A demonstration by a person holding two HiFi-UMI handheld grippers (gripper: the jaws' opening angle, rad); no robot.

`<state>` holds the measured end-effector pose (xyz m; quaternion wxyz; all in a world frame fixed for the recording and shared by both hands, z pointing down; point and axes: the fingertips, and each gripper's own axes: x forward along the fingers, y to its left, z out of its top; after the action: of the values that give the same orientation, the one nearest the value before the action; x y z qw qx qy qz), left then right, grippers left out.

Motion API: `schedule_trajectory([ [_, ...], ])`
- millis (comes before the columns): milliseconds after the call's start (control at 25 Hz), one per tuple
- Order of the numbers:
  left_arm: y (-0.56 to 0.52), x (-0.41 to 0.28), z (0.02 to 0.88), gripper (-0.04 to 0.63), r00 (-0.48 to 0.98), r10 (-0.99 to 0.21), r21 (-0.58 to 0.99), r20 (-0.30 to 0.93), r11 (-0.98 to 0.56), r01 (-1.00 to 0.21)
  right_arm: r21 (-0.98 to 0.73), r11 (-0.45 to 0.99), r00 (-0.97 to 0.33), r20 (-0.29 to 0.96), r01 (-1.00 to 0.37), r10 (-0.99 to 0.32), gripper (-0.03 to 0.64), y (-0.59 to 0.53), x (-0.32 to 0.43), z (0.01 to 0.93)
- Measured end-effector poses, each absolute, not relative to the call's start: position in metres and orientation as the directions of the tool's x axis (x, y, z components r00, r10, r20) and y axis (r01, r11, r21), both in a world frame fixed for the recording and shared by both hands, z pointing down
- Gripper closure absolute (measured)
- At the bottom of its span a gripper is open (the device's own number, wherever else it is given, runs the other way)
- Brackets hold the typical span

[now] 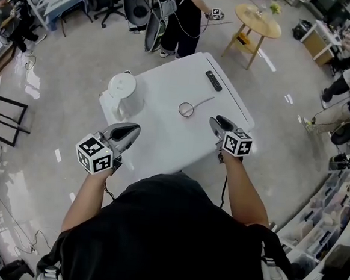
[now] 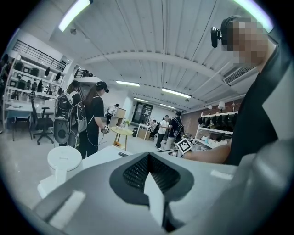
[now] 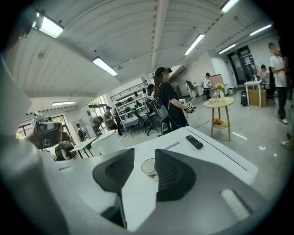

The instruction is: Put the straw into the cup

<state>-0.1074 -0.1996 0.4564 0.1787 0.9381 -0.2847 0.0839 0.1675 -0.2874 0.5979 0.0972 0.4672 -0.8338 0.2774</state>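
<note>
Head view: the left gripper (image 1: pixel 130 131) and right gripper (image 1: pixel 217 121) hang over the near edge of the white table (image 1: pixel 162 144). The cup (image 1: pixel 186 109) sits ahead of the right jaws, and the straw (image 1: pixel 205 101) lies flat just past it, not yet in.

Left gripper view: jaws clenched on nothing.

Right gripper view: jaws released, with the clear round cup framed between them. The thin, smooth straw probably wants a pinch near one end, then tilting upright.

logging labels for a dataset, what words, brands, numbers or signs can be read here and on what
No text can be read in any view.
Kettle: faint print on the lid, too blurred to read.
Remote: button marks too small to read.
Marker cubes: black-and-white square patterns, no letters or numbers.
</note>
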Motion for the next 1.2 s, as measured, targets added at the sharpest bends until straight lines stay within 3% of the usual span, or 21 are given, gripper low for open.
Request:
schedule_trajectory([
  [1200, -0.165, -0.121, 0.417, 0.594, 0.858, -0.482, 0.237, 0.176, -0.825, -0.513, -0.225, 0.568, -0.610, 0.236, -0.792, -0.757, 0.451, -0.186, 0.104, 0.439],
])
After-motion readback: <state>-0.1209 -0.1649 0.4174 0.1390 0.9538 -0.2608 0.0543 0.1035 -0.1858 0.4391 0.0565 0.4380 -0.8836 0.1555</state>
